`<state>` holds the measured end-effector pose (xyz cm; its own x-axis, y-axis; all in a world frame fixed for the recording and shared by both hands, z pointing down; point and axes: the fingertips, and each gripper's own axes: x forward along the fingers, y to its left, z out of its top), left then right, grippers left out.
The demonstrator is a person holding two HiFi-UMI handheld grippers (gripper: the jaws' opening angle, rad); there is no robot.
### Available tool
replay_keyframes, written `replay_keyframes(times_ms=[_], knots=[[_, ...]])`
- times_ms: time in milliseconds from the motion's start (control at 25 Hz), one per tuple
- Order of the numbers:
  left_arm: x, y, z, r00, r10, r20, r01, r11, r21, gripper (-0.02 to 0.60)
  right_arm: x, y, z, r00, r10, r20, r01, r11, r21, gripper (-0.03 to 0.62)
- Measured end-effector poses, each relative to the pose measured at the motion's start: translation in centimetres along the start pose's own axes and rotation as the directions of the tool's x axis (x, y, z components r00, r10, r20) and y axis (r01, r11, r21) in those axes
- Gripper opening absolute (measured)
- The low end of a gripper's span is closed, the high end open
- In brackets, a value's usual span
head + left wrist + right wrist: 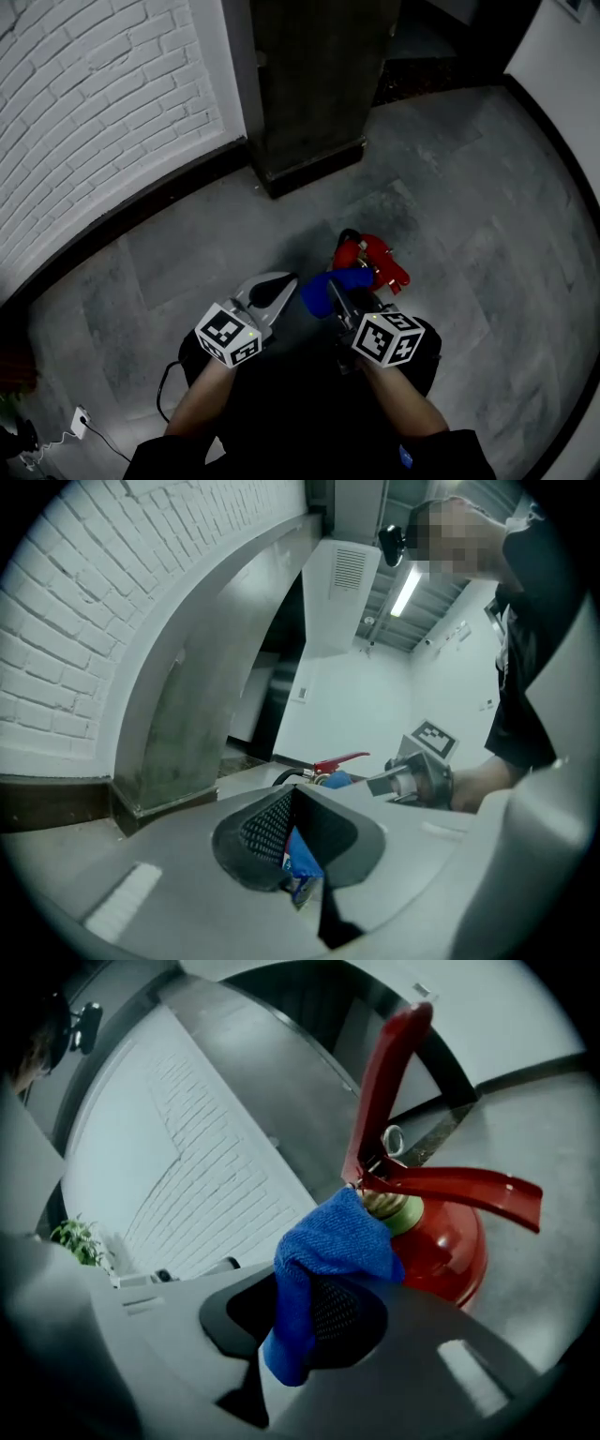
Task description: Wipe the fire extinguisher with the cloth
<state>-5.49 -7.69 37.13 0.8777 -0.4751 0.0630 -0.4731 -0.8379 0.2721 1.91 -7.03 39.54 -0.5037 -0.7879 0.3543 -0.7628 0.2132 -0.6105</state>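
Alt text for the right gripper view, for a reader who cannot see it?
The right gripper pinches a blue cloth in its jaws, the bunched top lying against the neck of a red fire extinguisher, just under its levers. A white brick wall and grey floor lie behind.

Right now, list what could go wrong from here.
The blue cloth, clamped in the right gripper, bunches at the valve by the pin ring; it could snag there.
The red fire extinguisher stands free on the floor, the left gripper off it; a hard push might tip it.
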Motion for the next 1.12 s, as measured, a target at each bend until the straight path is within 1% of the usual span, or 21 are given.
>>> replay_keyframes(times_ms=[120, 240, 440, 680, 840, 960, 1040, 1120], knots=[[-0.5, 0.1, 0.0, 1.000, 0.007, 0.004, -0.007, 1.000, 0.002, 0.002, 0.8, 0.4, 0.3, 0.998, 0.024, 0.056, -0.030, 0.993, 0.113, 0.061], [-0.9, 0.2, 0.2, 1.000, 0.010, 0.009, -0.010, 1.000, 0.002, 0.002, 1.8, 0.6, 0.4, 0.995, 0.041, 0.095, -0.059, 0.979, 0.194, 0.061], [-1.5, 0.5, 0.5, 1.000, 0.023, 0.013, -0.023, 1.000, 0.007, 0.002, 2.9, 0.2, 1.2, 0.989, 0.018, 0.145, -0.062, 0.951, 0.304, 0.061], [-2.0, 0.7, 0.6, 0.999, 0.033, 0.018, -0.033, 0.999, 0.006, 0.002, 4.1, -0.3, 2.3, 0.973, -0.028, 0.227, -0.084, 0.879, 0.468, 0.061], [-2.3, 0.8, 0.4, 0.999, 0.039, 0.017, -0.039, 0.999, 0.005, 0.002, 4.6, -0.7, 2.9, 0.962, -0.059, 0.268, -0.096, 0.843, 0.529, 0.061], [-2.5, 0.7, 0.5, 0.999, 0.043, 0.018, -0.043, 0.999, 0.006, 0.002, 5.1, -0.9, 3.6, 0.954, -0.048, 0.297, -0.134, 0.815, 0.563, 0.061], [-2.5, 0.6, 0.5, 0.999, 0.044, 0.017, -0.044, 0.999, 0.008, 0.002, 5.3, -1.0, 4.3, 0.948, -0.033, 0.317, -0.161, 0.809, 0.566, 0.060], [-2.6, 0.5, 0.5, 0.999, 0.045, 0.015, -0.045, 0.999, 0.010, 0.002, 5.4, -1.2, 4.9, 0.947, -0.019, 0.321, -0.173, 0.812, 0.558, 0.061]])
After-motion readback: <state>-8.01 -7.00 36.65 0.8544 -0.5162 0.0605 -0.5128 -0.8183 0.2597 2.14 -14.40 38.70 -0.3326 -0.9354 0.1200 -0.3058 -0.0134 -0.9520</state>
